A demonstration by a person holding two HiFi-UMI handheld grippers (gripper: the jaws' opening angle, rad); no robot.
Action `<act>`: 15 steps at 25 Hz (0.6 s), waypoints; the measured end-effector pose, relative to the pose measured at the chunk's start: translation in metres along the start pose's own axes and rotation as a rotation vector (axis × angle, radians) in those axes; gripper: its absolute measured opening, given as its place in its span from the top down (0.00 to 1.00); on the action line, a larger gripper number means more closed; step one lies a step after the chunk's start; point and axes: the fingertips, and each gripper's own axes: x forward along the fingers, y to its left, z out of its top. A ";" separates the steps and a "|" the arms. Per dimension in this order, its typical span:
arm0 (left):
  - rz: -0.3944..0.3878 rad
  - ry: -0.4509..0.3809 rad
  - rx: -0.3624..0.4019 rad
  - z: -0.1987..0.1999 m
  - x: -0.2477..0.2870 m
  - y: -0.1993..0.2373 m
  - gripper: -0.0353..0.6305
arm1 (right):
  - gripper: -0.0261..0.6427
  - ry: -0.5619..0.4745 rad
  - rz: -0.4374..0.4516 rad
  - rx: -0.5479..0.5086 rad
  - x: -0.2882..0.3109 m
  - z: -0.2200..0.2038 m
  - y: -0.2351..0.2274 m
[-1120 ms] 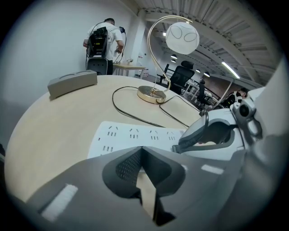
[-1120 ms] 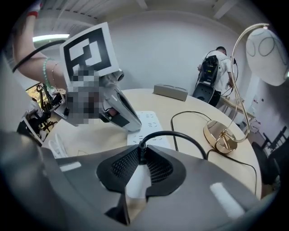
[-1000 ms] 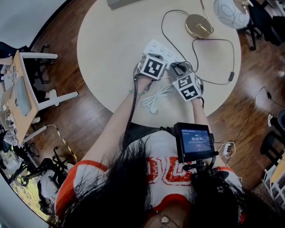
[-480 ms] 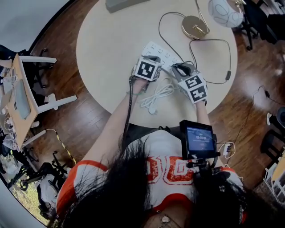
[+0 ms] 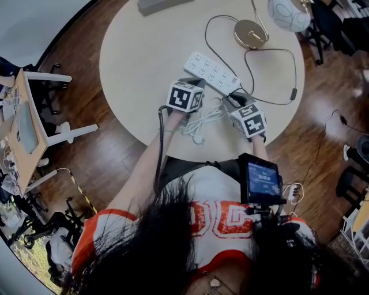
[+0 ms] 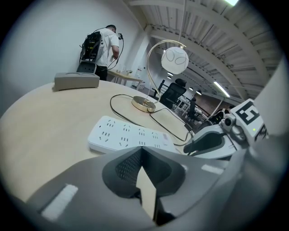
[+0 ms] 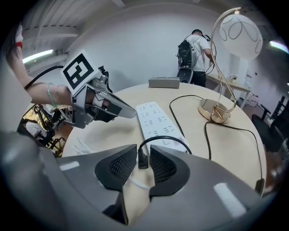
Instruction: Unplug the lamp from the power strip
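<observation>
The white power strip (image 5: 210,73) lies flat on the round table (image 5: 138,63), with no plug in the sockets that show (image 6: 131,135). The lamp's gold base (image 5: 251,34) and white globe (image 5: 290,14) stand beyond it. The lamp's black plug (image 7: 142,159) is out of the strip and sits between the pads of my right gripper (image 7: 143,153). Those jaws have just been opening and there is a small gap beside the plug. My left gripper (image 6: 142,151) hovers short of the strip with its tips touching and nothing between them.
A coil of white cord (image 5: 202,122) lies on the table between the two grippers. The lamp's black cable (image 5: 271,55) loops right, with an inline switch (image 5: 293,93). A grey box (image 6: 76,80) sits at the far edge. A person (image 6: 104,45) stands in the background.
Both grippers have drawn back from the power strip toward the table's near edge, leaving the strip uncovered. The right gripper's jaws now stand wider around the plug.
</observation>
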 end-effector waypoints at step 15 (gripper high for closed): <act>-0.106 -0.179 -0.022 0.010 -0.053 -0.037 0.95 | 0.96 -0.215 -0.150 0.121 -0.057 0.013 0.007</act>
